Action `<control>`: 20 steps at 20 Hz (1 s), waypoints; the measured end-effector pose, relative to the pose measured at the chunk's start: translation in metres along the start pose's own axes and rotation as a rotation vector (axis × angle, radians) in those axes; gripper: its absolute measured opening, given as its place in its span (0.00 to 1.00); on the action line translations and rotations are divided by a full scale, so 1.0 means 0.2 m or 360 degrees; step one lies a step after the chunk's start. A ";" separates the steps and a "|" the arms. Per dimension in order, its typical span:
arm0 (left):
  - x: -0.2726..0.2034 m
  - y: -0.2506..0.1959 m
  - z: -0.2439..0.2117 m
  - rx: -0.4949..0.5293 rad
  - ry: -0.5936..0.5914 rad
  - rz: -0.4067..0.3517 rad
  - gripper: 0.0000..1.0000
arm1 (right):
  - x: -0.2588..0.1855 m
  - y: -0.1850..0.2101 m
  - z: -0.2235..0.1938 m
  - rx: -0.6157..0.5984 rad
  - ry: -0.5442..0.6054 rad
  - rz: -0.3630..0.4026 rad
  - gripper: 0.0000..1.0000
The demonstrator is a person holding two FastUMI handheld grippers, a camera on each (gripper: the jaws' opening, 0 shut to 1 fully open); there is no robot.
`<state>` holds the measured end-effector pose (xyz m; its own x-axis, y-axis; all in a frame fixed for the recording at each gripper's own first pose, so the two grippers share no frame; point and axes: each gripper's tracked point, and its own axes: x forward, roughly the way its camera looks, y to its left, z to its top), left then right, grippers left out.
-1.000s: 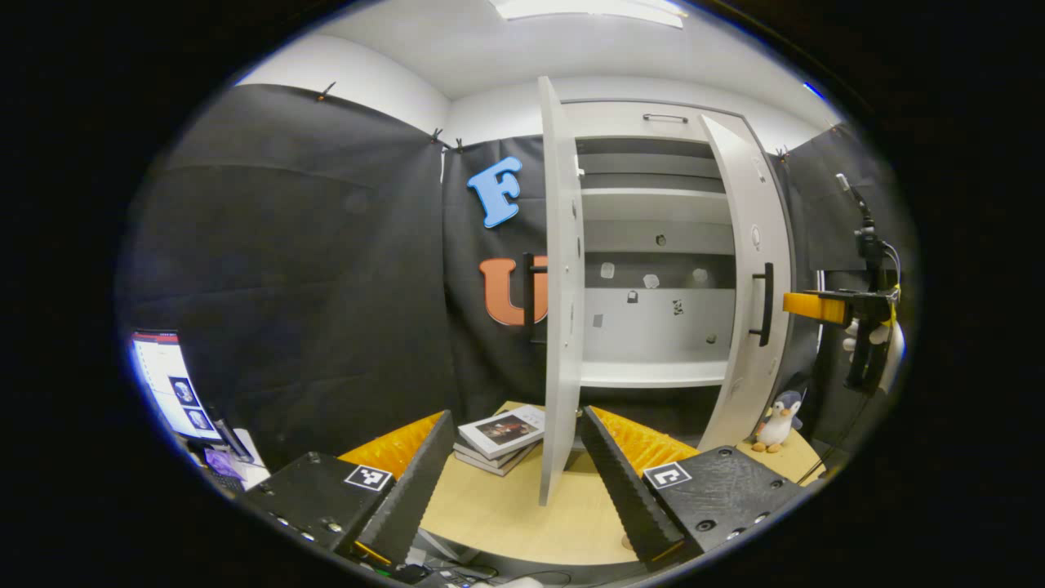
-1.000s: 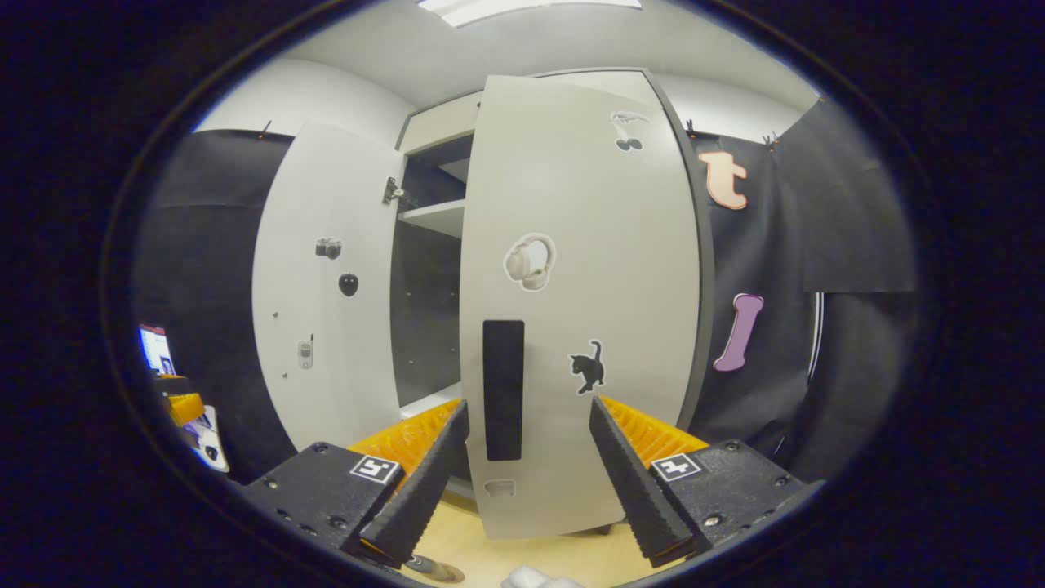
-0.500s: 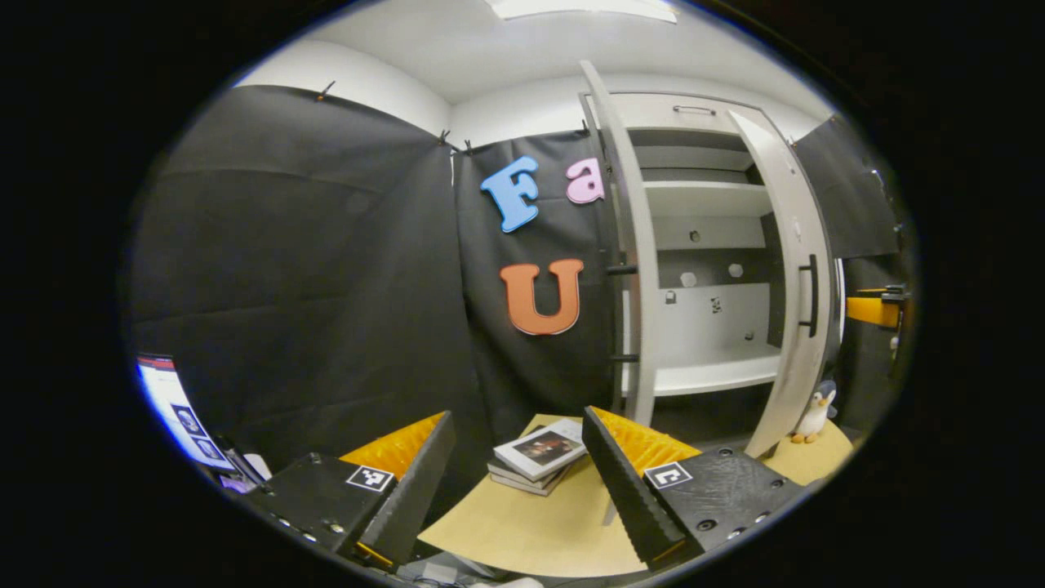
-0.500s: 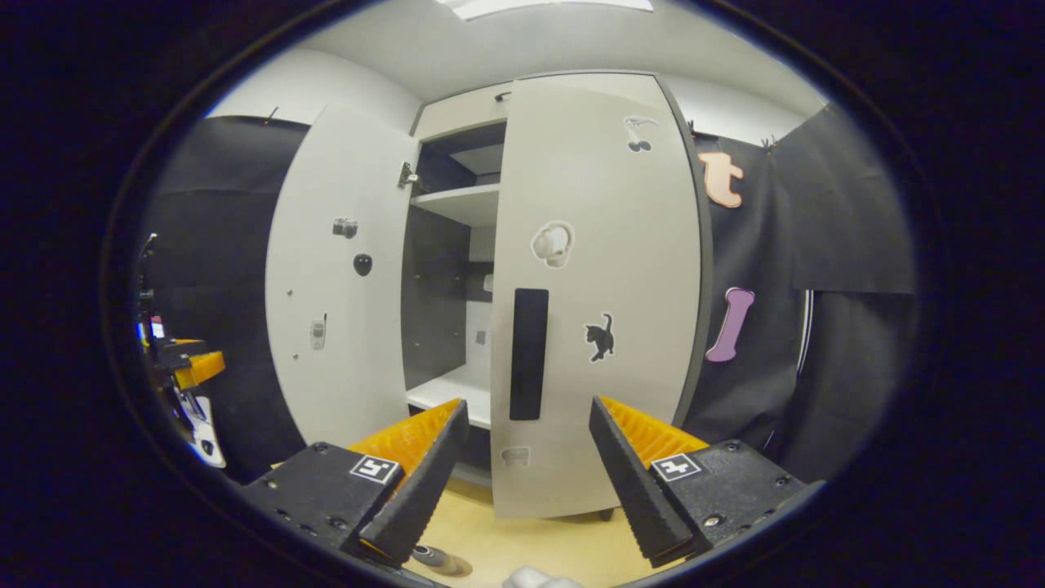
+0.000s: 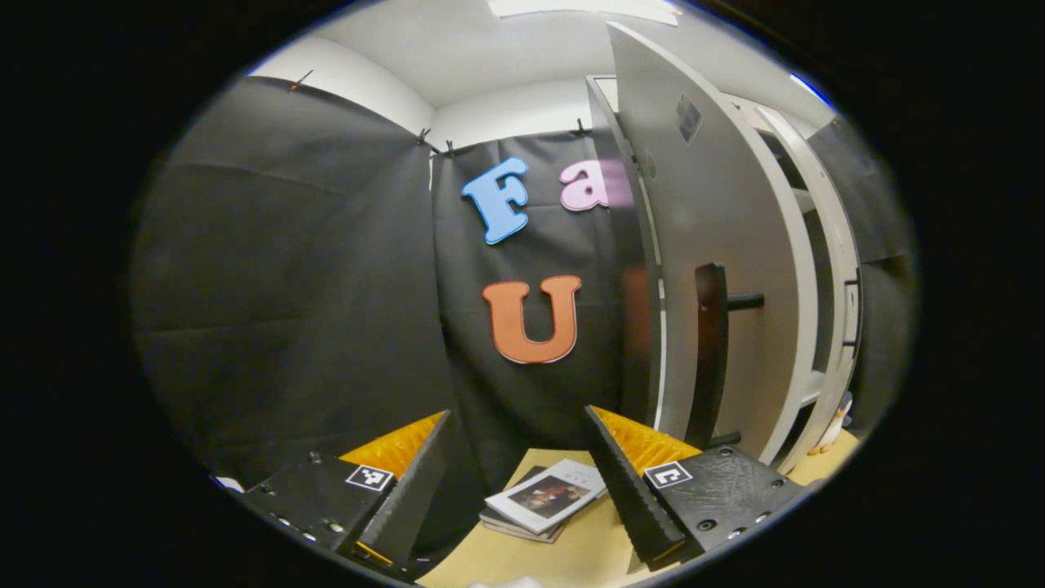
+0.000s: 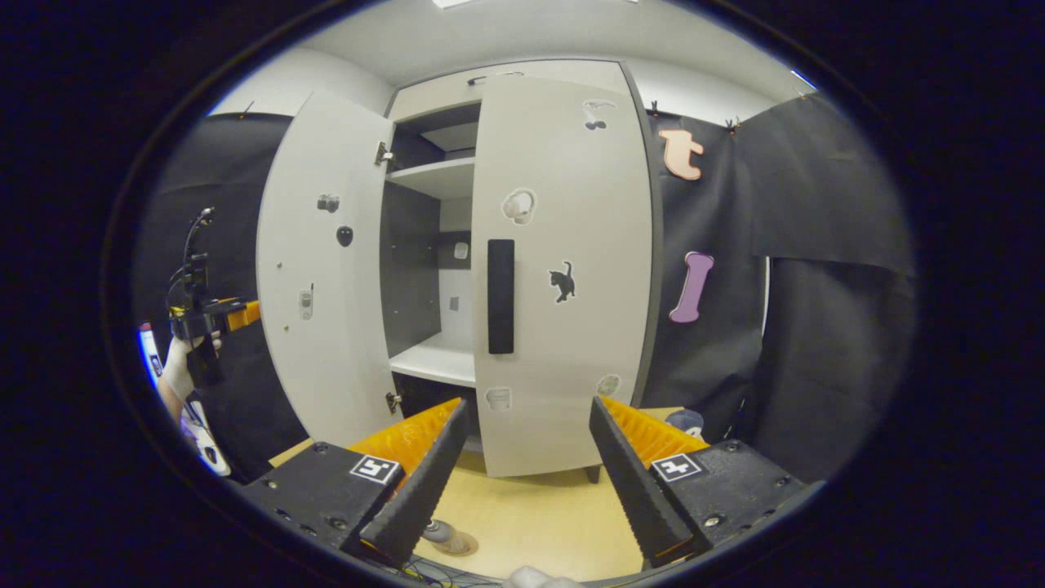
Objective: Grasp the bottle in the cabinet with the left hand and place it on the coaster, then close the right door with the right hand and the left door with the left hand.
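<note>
In the right gripper view the white cabinet [image 6: 445,359] has its right door [image 6: 571,343] swung nearly flat against the front, with a dark handle [image 6: 500,296]. The left door [image 6: 314,343] stands wide open. My right gripper [image 6: 522,482] is open, a short way back from the right door. Low behind its left finger, the bottle [image 6: 441,535] stands on a brown coaster [image 6: 461,545]. In the left gripper view my left gripper [image 5: 518,490] is open, with the left door's outer face [image 5: 718,204] and its handle [image 5: 709,351] just right of it. At far left a hand holds the left gripper [image 6: 216,314].
A stack of books [image 5: 543,506] lies on the wooden table [image 5: 571,555] between the left gripper's fingers. A toy penguin [image 5: 833,416] stands past the cabinet. A small bluish object [image 6: 684,420] sits on the table at the cabinet's right.
The left gripper has swung round to the outer side of the left door. The right gripper has drawn back from the right door, which has turned closer to the cabinet.
</note>
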<state>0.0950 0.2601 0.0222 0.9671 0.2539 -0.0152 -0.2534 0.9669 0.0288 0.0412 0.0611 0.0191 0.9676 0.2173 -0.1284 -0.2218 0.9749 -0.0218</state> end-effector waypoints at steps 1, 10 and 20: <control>0.02 -0.02 0.01 0.0000 -0.0010 -0.0017 0.93 | -0.01 -0.02 -0.01 0.0012 0.0013 -0.0017 0.98; 0.04 -0.17 0.06 0.0006 -0.0081 -0.0143 0.92 | -0.04 -0.09 -0.03 0.0068 0.0032 -0.0051 0.97; -0.03 -0.58 0.10 0.0013 -0.0092 -0.0326 0.92 | -0.08 -0.17 -0.04 0.0085 0.0031 -0.0089 0.98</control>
<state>0.1194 0.1452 0.0387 0.9981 0.0500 0.0361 -0.0514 0.9979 0.0389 0.0327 0.0247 0.0130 0.9757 0.1618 -0.1477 -0.1601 0.9868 0.0235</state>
